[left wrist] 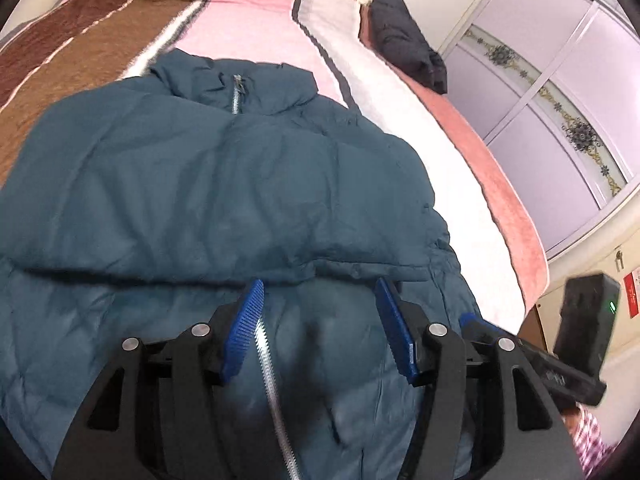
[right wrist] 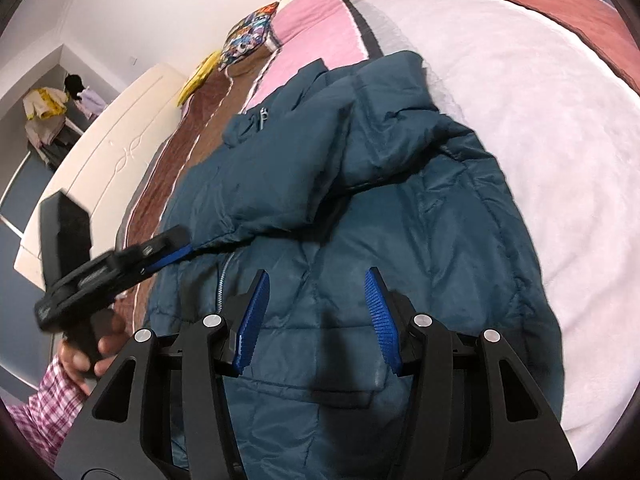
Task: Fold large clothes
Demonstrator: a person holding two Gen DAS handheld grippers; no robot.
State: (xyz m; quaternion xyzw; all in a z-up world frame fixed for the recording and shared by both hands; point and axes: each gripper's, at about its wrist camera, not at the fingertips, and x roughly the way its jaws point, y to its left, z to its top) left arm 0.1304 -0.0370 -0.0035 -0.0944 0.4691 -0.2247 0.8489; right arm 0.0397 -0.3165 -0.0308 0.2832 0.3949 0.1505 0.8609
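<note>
A teal puffer jacket [left wrist: 208, 184] [right wrist: 360, 240] lies front-up on the bed, its collar at the far end and its silver zipper [left wrist: 272, 376] running down the middle. One sleeve [right wrist: 304, 184] is folded across the chest, and the near hem points toward the cameras.

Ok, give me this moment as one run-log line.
jacket: on bed, sleeve folded across front | left gripper: open, over zipper | right gripper: open, over lower front | grasp: none
</note>
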